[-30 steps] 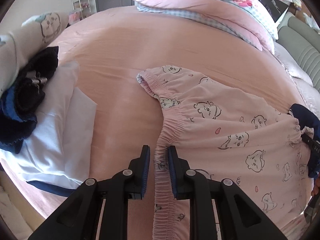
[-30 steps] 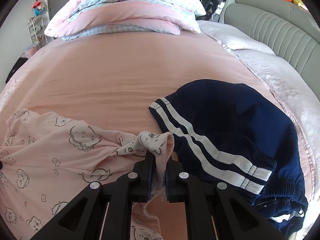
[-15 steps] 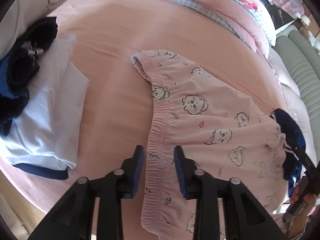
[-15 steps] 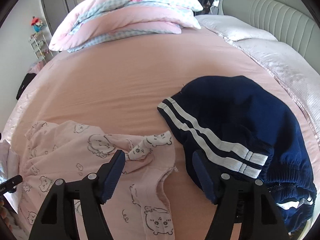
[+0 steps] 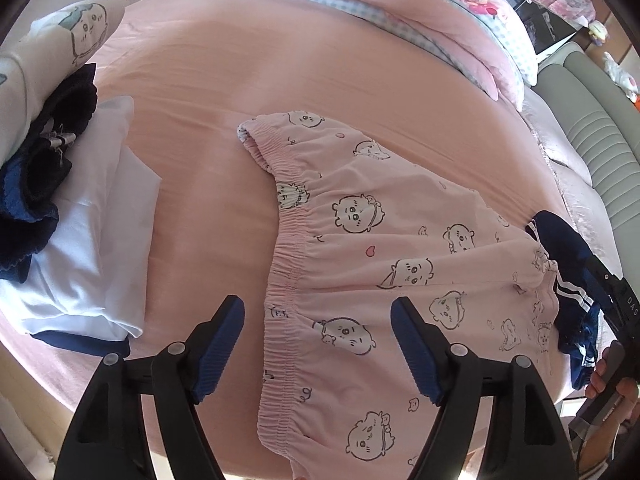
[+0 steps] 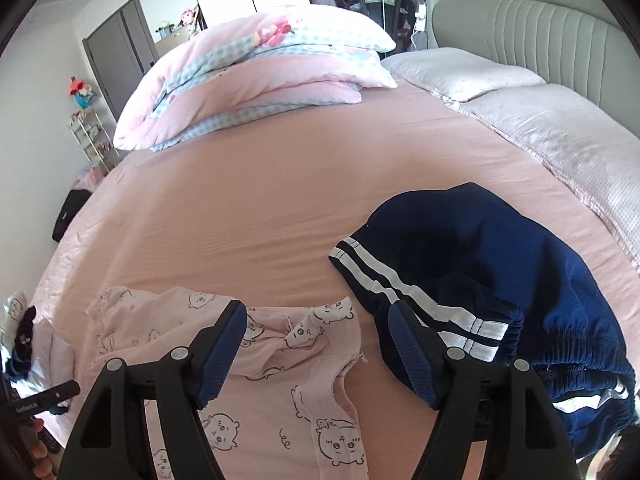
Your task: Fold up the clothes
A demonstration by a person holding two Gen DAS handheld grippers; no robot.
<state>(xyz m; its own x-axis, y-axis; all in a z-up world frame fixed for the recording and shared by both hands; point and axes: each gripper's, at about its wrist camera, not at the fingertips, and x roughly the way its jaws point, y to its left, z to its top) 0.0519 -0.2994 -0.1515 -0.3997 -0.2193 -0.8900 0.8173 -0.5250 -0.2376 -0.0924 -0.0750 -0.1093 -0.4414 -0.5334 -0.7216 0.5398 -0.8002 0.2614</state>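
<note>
With both my left claw [image 5: 318, 346] and right claw [image 6: 316, 350] just spread and holding nothing, the pink shorts [image 5: 400, 248] lie flat beside the navy shorts [image 6: 500, 260], so I'd regrip both ends evenly.

Home bedroom, seemingly child's: bed [image 6: 280, 208], folded quilts [image 6: 256, 80], padded headboard [image 6: 540, 28].

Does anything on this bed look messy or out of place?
Yes. The pink cartoon-print shorts lie spread out, but one leg hem is twisted and bunched beside the navy striped shorts, which lie in a crumpled heap. Neither is folded yet.
</note>
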